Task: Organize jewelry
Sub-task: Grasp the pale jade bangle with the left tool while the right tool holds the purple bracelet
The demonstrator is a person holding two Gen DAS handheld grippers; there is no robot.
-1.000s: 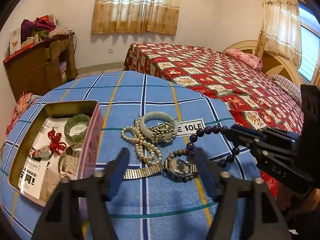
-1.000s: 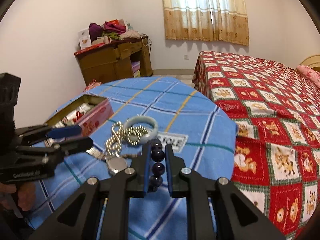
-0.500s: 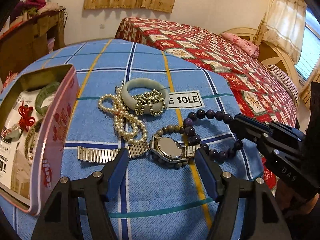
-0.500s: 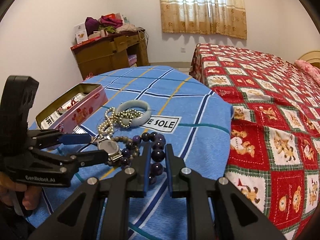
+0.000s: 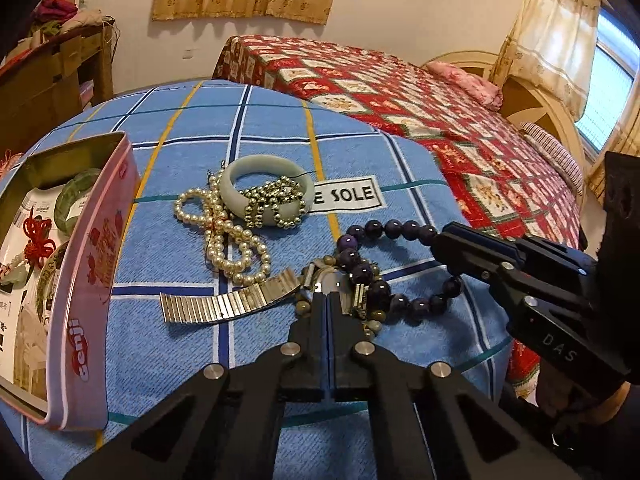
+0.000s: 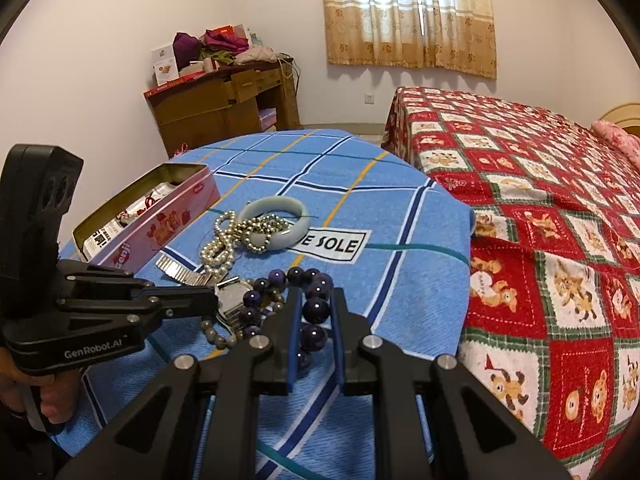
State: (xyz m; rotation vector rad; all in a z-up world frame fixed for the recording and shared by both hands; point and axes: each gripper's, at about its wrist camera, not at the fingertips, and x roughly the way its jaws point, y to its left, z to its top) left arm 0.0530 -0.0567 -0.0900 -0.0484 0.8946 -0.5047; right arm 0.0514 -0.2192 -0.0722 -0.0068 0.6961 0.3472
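Left wrist view: left gripper (image 5: 327, 299) jaws have just snapped closed with nothing between them, tips at the wristwatch (image 5: 320, 280) on the blue checked table (image 5: 280, 128), right gripper (image 6: 316, 308) jaws clamping the purple bead bracelet (image 6: 314, 312) beside it.

home bedroom, quilted bed (image 6: 540, 208), curtains (image 6: 412, 12), cluttered wooden dresser (image 6: 224, 104)

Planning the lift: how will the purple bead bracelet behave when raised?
The purple bead bracelet will probably sag, since its loop drapes loosely. It lies across the watch, so it may drag it. The round beads could roll between the right tool.
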